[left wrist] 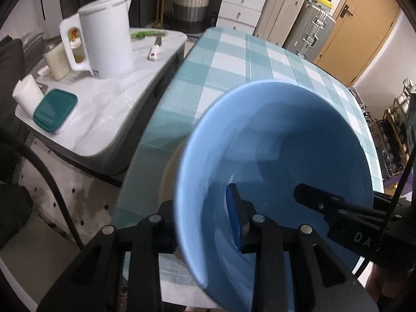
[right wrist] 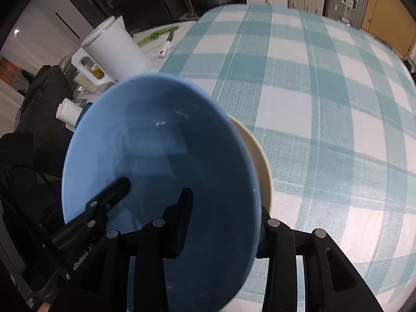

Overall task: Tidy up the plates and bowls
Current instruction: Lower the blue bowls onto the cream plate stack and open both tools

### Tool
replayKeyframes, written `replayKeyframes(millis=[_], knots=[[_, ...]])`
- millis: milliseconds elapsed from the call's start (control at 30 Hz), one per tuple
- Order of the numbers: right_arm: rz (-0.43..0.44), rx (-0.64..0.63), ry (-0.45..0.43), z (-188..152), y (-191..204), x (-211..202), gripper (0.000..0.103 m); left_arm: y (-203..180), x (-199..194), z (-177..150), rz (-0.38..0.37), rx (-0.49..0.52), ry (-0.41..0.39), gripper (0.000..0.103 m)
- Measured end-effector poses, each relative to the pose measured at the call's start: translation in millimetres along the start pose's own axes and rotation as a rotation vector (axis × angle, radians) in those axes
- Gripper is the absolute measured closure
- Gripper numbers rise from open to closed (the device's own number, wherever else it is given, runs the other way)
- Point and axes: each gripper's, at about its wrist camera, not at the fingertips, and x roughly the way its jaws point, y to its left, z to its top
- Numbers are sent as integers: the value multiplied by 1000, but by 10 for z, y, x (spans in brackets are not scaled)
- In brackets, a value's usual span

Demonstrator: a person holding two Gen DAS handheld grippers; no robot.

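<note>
Both tongs pinch opposite rims of the blue bowl (left wrist: 280,140): left tongs (left wrist: 205,223), right tongs (right wrist: 223,223). It tilts above the checked worktop (right wrist: 325,91), beside a cream dish (right wrist: 260,161).

Blue bowl (left wrist: 280,135), cream dish (right wrist: 260,161), teal-and-white checked tablecloth (right wrist: 325,91), white kettle (left wrist: 106,44)

Your two grippers hold one bowl (left wrist: 273,171) from opposite sides, each with one finger inside it and one outside its wall, above the near edge of the table (right wrist: 325,91). A second dish (right wrist: 260,161) sits just behind the bowl. To the left, on a lower side table (left wrist: 109,119), stand a kettle (left wrist: 106,36), a lidded box (left wrist: 54,109) and a knife (left wrist: 156,45).
</note>
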Motion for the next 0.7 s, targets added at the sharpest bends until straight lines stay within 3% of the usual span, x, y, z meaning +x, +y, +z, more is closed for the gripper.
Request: replayKeyframes(millis=[133, 233, 433, 500, 700], knots=[[1, -9, -63, 1, -38, -164, 53, 4, -115, -8, 1, 6, -57, 68], [-10, -30, -83, 11, -40, -242, 52, 35, -189, -3, 10, -9, -96, 61], [-53, -61, -149, -21, -84, -403, 52, 76, -304, -6, -36, -25, -138, 61], [-24, -55, -160, -32, -166, -436, 52, 90, -423, -23, -69, -45, -193, 61], [51, -86, -319, -191, -351, -757, 52, -77, -825, -118, -22, 17, -400, 59]])
